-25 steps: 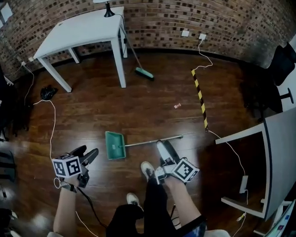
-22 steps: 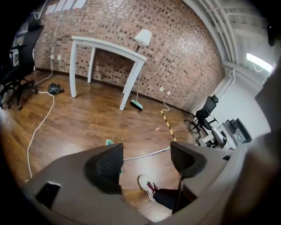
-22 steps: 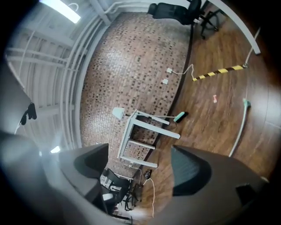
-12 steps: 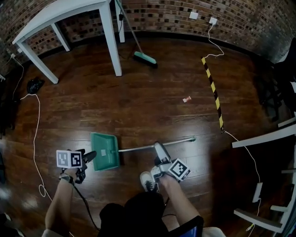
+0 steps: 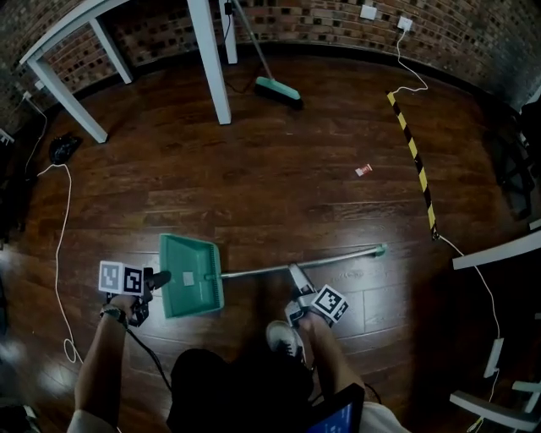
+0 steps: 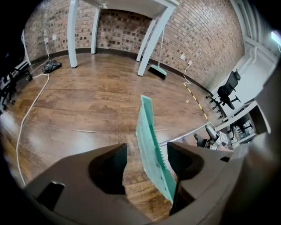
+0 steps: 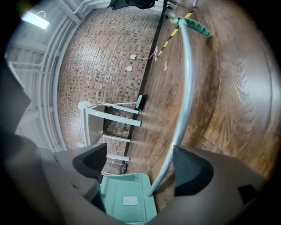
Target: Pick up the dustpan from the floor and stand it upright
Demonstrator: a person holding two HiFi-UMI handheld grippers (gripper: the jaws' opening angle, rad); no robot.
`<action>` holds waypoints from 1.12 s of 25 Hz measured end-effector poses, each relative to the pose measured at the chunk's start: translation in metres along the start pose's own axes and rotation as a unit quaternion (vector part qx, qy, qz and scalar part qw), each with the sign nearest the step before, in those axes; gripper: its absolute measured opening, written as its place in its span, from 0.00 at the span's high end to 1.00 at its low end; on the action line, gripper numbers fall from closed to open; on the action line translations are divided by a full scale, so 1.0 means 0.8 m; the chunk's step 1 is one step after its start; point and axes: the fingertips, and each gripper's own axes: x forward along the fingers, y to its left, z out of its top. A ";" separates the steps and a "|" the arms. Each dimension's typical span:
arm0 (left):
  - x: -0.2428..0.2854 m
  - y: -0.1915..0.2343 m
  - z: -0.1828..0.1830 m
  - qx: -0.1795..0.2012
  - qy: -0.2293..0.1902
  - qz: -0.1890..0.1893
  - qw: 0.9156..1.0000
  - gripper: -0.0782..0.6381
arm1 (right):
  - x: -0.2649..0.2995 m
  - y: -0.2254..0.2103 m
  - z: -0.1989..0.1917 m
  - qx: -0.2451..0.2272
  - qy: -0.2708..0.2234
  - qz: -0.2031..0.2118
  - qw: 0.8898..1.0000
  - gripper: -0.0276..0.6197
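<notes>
Dustpan (image 5: 190, 275) lies flat on the floor (image 5: 279, 186), which is dark glossy wood plank. It is green plastic, a trapezoid with low walls and a small pale label in the middle. Its handle (image 5: 296, 264), a thin round metal tube, runs off to the right and ends in a green cap.

My left gripper (image 5: 159, 279) sits at the dustpan's left edge. In the left gripper view the jaws stand apart and have just been closing. The thin plastic edge (a row of fine teeth along it) rises between them, nearer one jaw, and the pads are not clamping it.

My right gripper (image 5: 294, 272) is at the handle, close to the dustpan. Its jaws are apart; the tube passes between them, near one jaw and unsqueezed.

A broom (image 5: 277, 89) with a green head lies near the white table leg (image 5: 209, 59), by the brick wall (image 5: 321, 21).
</notes>
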 end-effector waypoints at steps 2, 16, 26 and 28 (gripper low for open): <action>0.008 0.007 -0.001 0.005 -0.001 -0.004 1.000 0.47 | 0.014 -0.020 -0.007 -0.002 0.005 -0.001 1.000 0.22; 0.049 -0.004 -0.005 -0.009 0.005 -0.052 0.999 0.54 | 0.063 -0.063 -0.010 0.043 0.010 0.068 0.997 0.30; 0.051 -0.009 -0.009 -0.019 -0.008 -0.057 0.998 0.68 | 0.072 -0.062 -0.005 -0.039 0.021 0.000 0.999 0.90; 0.049 -0.008 -0.007 -0.007 -0.008 -0.047 0.999 0.77 | 0.071 -0.053 -0.004 -0.050 0.021 0.001 0.999 0.90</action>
